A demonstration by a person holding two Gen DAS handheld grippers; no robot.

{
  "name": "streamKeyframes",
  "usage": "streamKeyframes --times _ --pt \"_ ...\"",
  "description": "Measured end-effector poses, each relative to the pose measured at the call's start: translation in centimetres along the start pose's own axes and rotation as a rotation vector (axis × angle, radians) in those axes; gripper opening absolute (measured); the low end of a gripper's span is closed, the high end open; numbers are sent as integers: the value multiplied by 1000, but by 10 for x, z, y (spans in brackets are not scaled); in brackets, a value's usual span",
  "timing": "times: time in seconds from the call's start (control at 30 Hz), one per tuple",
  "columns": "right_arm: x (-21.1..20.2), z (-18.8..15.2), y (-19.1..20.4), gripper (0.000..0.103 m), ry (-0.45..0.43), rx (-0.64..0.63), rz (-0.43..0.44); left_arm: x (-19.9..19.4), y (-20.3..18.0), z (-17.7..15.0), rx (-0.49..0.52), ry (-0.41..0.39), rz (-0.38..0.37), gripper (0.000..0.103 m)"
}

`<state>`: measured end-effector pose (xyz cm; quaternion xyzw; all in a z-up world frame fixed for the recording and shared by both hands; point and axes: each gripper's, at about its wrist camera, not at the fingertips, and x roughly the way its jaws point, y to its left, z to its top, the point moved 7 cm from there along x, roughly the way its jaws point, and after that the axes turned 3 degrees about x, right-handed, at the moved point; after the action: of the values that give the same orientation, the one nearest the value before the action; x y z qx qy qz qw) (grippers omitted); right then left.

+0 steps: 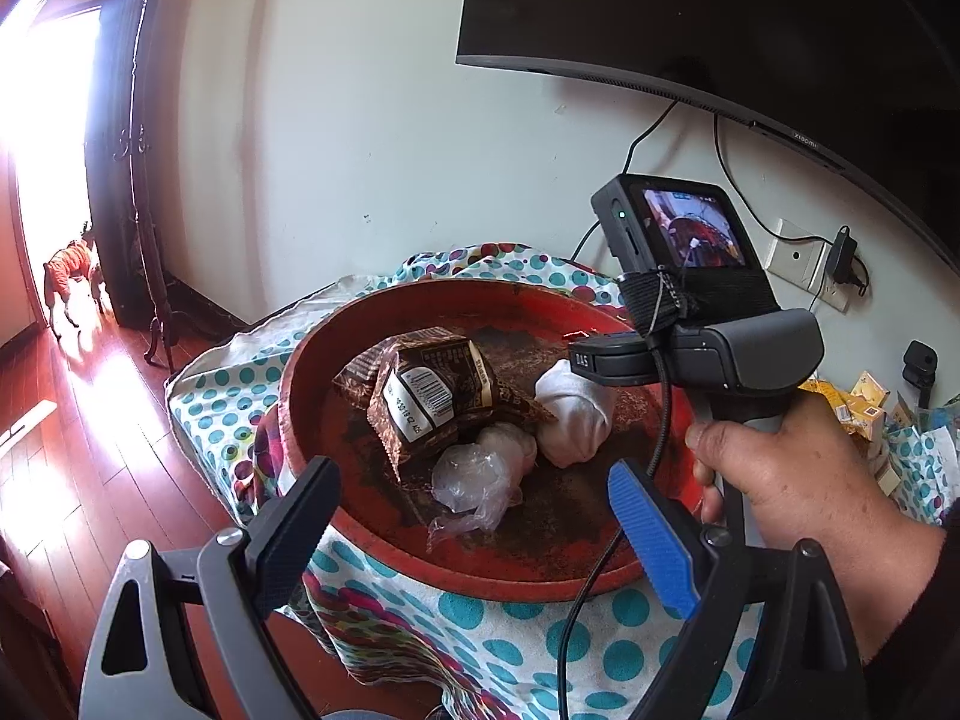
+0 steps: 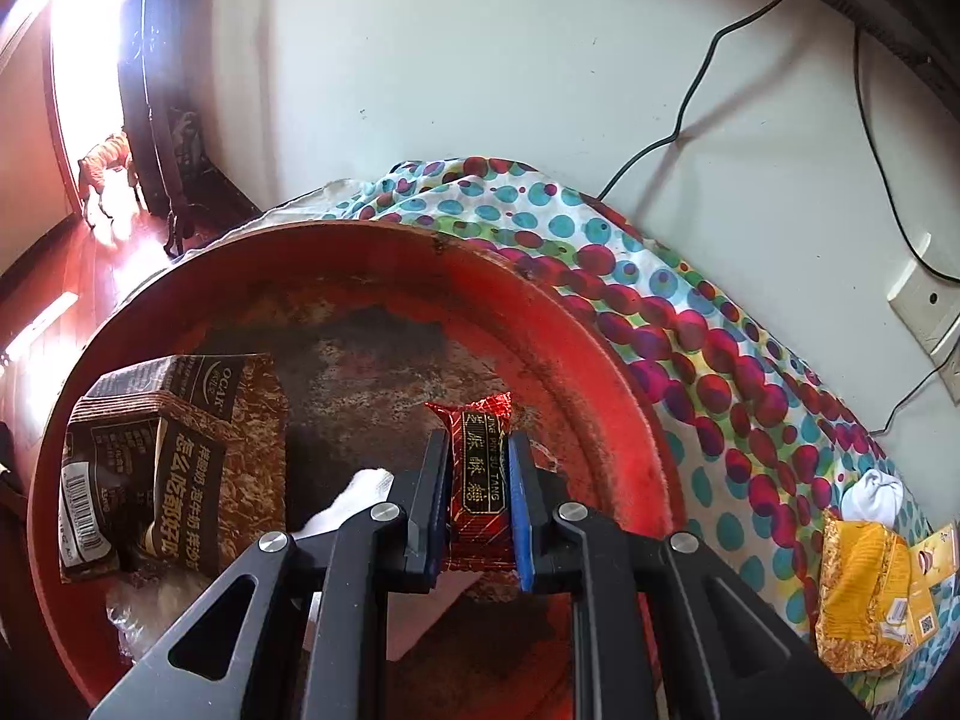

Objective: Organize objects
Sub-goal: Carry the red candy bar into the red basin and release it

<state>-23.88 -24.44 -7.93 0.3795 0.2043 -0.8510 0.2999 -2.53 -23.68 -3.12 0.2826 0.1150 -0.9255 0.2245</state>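
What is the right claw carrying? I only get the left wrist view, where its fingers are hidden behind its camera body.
Observer: The right claw is shut on a red candy bar with gold lettering.
Operator: Is it over the tray yet?
Observer: Yes, it hangs above the red tray, right of the brown carton.
Operator: Anything left outside the tray on that side?
Observer: A crumpled yellow packet lies on the dotted cloth, with a white bundle just beyond it.

Blown-out doorway (image 1: 42, 120) glare at left, fisheye-bent edges.
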Motion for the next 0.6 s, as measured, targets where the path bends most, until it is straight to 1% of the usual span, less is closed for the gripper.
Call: streamKeyframes --times 0.13,0.2,0.27,0.3,0.33,0.37,0.4,0.5,0.6 --pt "6 1 11 20 10 4 32 2 -1 -1 -2 5 -6 93" --pt "2 2 13 24 -6 14 44 2 -2 -1 2 2 -8 93" --pt "-7 5 13 37 -34 30 92 2 -4 -1 8 0 -7 93" --pt "-14 6 11 42 -55 37 90 1 -5 0 11 -3 -7 93" --pt "-21 8 7 55 -77 47 81 0 -7 0 15 -7 -9 93" --pt "-28 10 2 71 -96 58 82 -1 -8 -1 20 -11 -9 93" --pt "-34 12 -3 75 -115 63 80 -3 -10 0 25 -18 -10 93" --pt "-53 8 -30 75 -156 87 25 -11 -19 2 50 -51 -14 93" --pt "-68 -13 -74 79 -179 142 -52 -15 -33 -1 96 -64 -25 93"
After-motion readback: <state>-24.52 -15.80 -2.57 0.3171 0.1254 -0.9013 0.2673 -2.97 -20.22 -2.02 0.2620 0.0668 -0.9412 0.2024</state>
